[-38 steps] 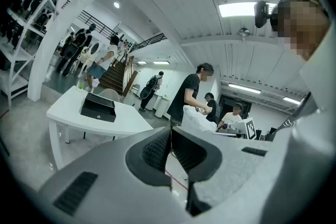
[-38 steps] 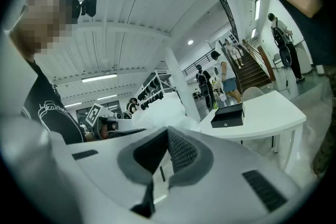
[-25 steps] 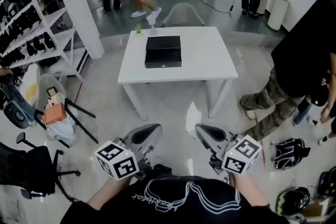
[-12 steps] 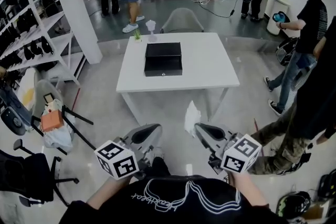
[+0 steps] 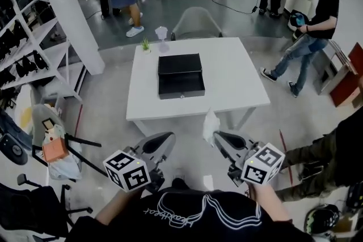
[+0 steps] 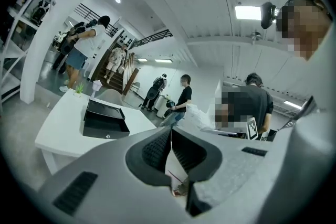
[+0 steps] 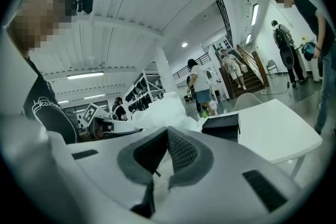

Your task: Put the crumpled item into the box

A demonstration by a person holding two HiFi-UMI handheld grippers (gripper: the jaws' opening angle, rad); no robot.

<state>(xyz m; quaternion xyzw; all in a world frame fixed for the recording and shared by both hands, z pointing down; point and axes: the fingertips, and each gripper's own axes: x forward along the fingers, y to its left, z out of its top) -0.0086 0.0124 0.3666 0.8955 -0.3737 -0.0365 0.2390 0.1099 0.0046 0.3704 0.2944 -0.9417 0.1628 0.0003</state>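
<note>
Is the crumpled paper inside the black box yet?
No, the crumpled paper is pinched in the right tongs, apart from the black box on the table.

Bright overhead ceiling lights [image 6: 251, 12]; soft, fisheye-warped edges.

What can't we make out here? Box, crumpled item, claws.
Black box: whether the lid is open or shut is unclear; it is dark and small in every view.
Crumpled item: its gripped end is hidden by the right claw in the head and right gripper views.
White object at the far edge of the table: too small to identify.
</note>
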